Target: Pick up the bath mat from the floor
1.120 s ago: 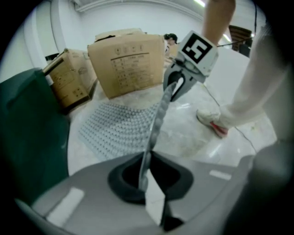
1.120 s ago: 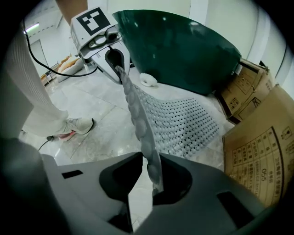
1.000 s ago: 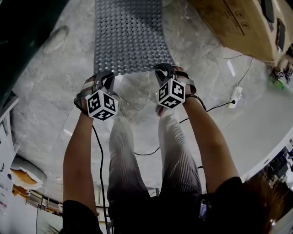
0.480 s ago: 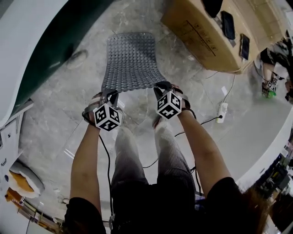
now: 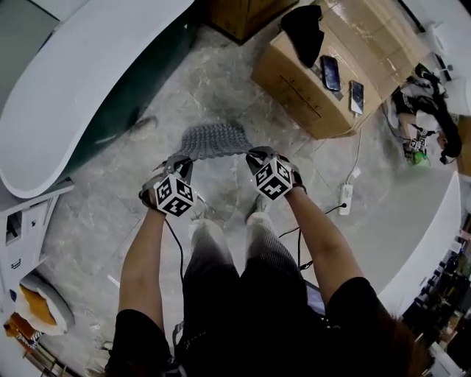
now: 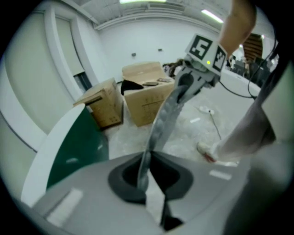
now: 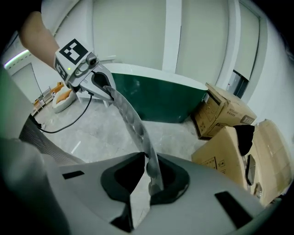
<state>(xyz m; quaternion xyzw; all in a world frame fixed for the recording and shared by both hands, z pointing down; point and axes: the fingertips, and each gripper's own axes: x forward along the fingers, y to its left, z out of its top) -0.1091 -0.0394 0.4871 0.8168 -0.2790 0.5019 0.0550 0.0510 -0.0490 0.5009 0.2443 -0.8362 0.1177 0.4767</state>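
We count one mat point(image 5: 212, 140), and no second one of this kind. Of cardboard boxes point(image 5: 294, 81) point(image 5: 243, 13) point(image 5: 383, 37) we see three. On one of them lie two phones point(image 5: 330, 72) point(image 5: 357, 96) and one black cloth point(image 5: 303, 31). There is one bathtub point(image 5: 88, 96). On the floor point(image 5: 221, 81) we find one power strip point(image 5: 344, 197) and one white shoe point(image 5: 257, 210). At the right edge stand more small things, but we cannot count them.

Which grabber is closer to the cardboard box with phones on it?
Right. The right gripper, jaws having just closed further on the bath mat, is on the side nearest the cardboard box; the left gripper grips the mat's other corner, farther off, toward the bathtub.
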